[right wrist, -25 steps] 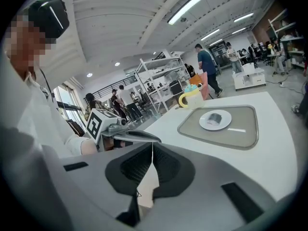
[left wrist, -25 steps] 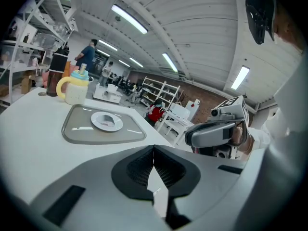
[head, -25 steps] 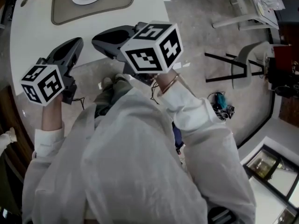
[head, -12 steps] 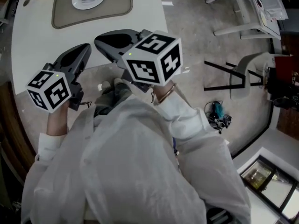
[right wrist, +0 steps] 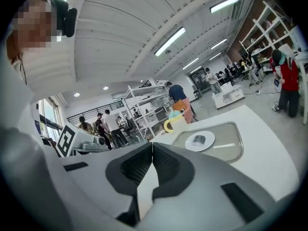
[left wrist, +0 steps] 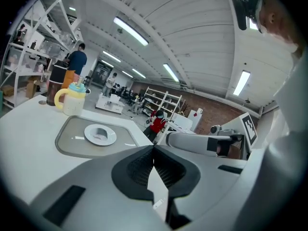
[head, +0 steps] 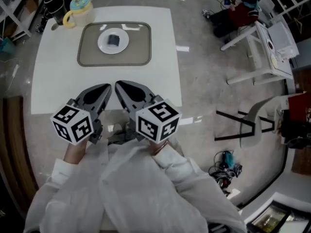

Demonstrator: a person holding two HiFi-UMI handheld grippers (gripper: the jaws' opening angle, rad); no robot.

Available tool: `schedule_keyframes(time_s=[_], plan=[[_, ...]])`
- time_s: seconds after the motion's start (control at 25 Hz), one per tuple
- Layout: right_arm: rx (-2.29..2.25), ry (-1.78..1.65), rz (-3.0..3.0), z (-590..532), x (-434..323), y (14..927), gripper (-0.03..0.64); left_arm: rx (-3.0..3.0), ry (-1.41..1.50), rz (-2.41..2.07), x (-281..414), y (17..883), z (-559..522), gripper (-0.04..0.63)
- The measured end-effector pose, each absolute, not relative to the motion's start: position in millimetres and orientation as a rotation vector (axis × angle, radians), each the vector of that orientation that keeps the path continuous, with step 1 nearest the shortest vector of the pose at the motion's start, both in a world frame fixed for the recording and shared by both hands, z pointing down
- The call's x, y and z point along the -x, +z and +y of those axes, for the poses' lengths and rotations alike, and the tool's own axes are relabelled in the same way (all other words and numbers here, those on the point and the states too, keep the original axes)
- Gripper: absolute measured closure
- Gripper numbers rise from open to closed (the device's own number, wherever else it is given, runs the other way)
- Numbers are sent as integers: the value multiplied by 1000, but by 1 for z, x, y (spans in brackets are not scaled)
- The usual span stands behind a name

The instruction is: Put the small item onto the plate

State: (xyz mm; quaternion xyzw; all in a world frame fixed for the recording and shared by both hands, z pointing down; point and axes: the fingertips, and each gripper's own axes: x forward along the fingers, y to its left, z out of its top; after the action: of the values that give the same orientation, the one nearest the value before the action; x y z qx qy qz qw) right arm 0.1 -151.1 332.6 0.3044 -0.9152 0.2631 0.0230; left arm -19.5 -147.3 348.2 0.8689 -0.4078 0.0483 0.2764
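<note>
Clenched on nothing: left gripper (head: 107, 87), right gripper (head: 118, 85); small item (head: 113, 39) lying on plate (head: 102, 45), well ahead of both tips; likely risk: needless forward reach bumping plate, sliding item off; or toppling cup (head: 77, 11) ahead-left.

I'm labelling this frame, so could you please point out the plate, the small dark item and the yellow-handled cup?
plate (head: 104, 45), head view, bare left rim.
small dark item (head: 113, 39), head view, its top.
yellow-handled cup (head: 79, 6), head view, its top.
</note>
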Motion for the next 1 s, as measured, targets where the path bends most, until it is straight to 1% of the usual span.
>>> schedule_keyframes(time_s=[0.48, 1.0], plan=[[-994, 591, -2856, -163, 17, 307, 600, -2379, 87, -1257, 44, 317, -159, 584], [-1014, 558, -2841, -161, 18, 300, 601, -2381, 94, -1242, 44, 314, -155, 584]])
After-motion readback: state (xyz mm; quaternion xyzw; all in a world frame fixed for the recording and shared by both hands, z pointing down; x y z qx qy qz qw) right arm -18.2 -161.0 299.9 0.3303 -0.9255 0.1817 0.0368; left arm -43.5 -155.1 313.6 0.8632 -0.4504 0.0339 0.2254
